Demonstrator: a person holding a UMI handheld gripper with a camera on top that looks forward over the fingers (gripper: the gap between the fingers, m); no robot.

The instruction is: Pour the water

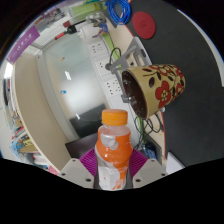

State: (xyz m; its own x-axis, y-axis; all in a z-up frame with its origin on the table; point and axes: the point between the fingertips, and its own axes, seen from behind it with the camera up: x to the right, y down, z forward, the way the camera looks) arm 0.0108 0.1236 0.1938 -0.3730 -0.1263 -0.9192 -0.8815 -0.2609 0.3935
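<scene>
The gripper [112, 172] has its two fingers closed in against a bottle [112, 152] of orange drink, the purple pads [88, 160] pressing on its lower body from either side, so the bottle is gripped and carried. The bottle is clear plastic with orange liquid inside, a white band of label around its middle and an orange cap [115, 118] on top. Through the camera it appears tipped, its cap pointing toward the cup.

Just beyond the cap is a cup [156, 88], cream-coloured with a red and dark flower pattern on its wall. Its dark mouth faces the bottle's cap, and the two are close but apart. The cup looks to stand on a pale table [75, 85] that runs away from the fingers.

Farther off, along the table's far edge, lie small cluttered items too small to tell. Near the far corner a blue coil of cable [121, 12] hangs beside a dark round shape [147, 24].
</scene>
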